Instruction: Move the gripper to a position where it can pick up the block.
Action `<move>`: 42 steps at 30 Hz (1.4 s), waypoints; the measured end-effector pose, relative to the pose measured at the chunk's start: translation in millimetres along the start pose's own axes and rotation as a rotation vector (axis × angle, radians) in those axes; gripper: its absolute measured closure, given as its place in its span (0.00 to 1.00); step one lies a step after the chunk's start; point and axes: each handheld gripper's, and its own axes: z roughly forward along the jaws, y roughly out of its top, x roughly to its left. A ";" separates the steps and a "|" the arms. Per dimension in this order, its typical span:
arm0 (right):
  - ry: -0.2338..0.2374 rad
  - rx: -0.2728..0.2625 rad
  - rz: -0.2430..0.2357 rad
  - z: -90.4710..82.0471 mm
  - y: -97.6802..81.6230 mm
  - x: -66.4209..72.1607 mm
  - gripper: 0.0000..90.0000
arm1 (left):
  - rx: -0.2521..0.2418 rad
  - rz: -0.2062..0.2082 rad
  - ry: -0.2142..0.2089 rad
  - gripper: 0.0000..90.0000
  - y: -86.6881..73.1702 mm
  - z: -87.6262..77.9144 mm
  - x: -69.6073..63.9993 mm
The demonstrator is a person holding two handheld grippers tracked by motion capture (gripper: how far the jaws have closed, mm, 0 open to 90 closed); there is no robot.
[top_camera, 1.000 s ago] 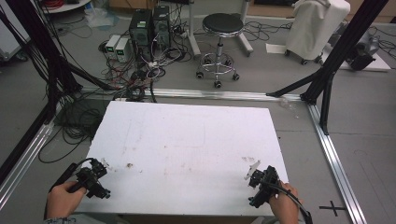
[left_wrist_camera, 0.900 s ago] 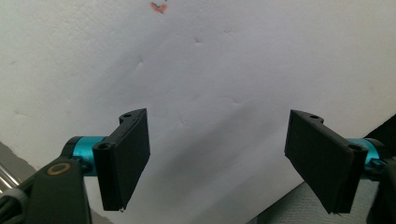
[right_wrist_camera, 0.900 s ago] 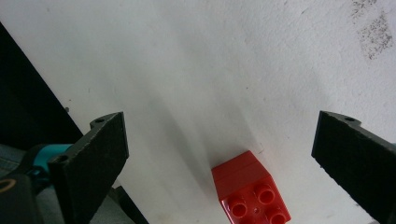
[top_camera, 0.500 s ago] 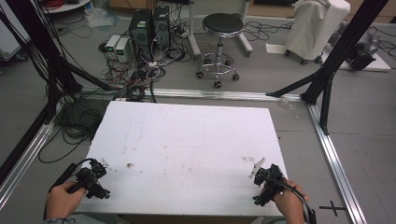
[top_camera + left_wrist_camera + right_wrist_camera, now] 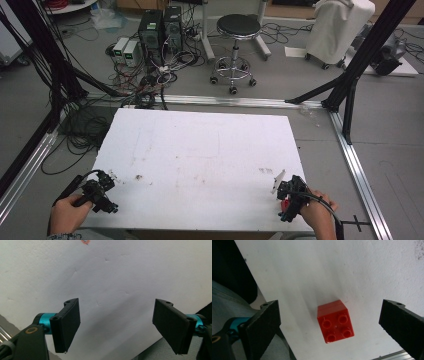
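Note:
A small red four-stud brick (image 5: 335, 321) rests on the white table (image 5: 200, 160), between the wide-apart jaws of my right gripper (image 5: 337, 325) but touching neither. From above, a bit of that red brick (image 5: 285, 205) peeks out beside the right gripper (image 5: 290, 197) near the table's front right corner. My left gripper (image 5: 100, 192) hovers at the front left corner, held in a hand. Its jaws (image 5: 120, 325) stand open over bare white surface, nothing between them.
The table's front edge lies close under both grippers. A small brown stain (image 5: 138, 177) marks the board near the left gripper. Beyond the table stand a black stool (image 5: 235, 45), computer boxes (image 5: 160, 30) with tangled cables, and black frame posts (image 5: 360, 55).
The right hand and gripper have slid back toward the front right corner; the red brick now lies exposed between its open jaws. The left gripper has stayed put.

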 end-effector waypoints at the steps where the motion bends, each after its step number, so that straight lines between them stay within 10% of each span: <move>1: 0.002 0.006 -0.011 1.0 -0.2 -1.0 0.03 | -0.002 0.001 0.000 0.25 0.3 0.1 -0.2; 23: 0.018 0.083 -0.212 18.1 -9.2 -7.7 0.03 | 0.003 0.012 -0.001 0.25 1.6 1.5 -3.1; 42: 0.034 0.070 -0.277 31.0 -11.4 -8.1 0.03 | 0.004 0.010 0.003 0.25 1.5 1.4 -4.1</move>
